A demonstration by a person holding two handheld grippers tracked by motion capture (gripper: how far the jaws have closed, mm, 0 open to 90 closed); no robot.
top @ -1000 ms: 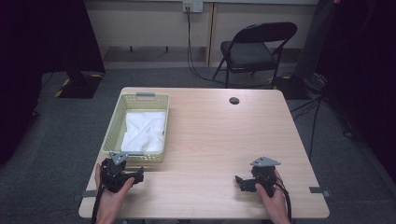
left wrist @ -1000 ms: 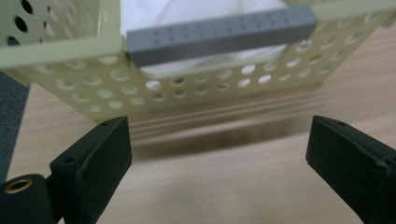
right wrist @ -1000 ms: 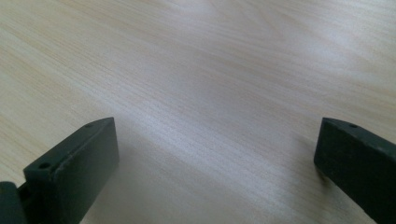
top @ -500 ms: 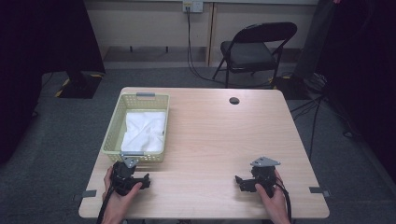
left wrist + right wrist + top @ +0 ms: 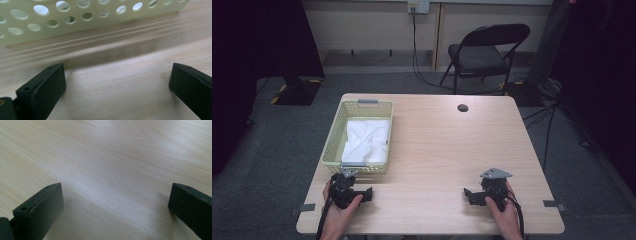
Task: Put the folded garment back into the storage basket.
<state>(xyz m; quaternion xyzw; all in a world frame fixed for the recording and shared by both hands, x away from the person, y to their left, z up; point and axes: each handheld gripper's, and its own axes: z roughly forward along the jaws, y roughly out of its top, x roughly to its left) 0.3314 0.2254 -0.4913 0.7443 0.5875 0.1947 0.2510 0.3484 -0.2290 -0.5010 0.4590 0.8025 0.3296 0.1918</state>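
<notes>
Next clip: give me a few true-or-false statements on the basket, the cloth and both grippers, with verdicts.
1. A white cloth lies inside the basket. True.
2. The left gripper holds the cloth. False: its jaws stand wide apart over bare table, with nothing between them; they have just been opening.
3. The basket stands at the table's right side. False: it stands at the left, just beyond the left gripper.
4. The right gripper is open with nothing between its jaws. True.
5. A folding chair stands beyond the table. True.
6. The basket's walls are solid. False: the left gripper view shows round holes in the wall.
</notes>
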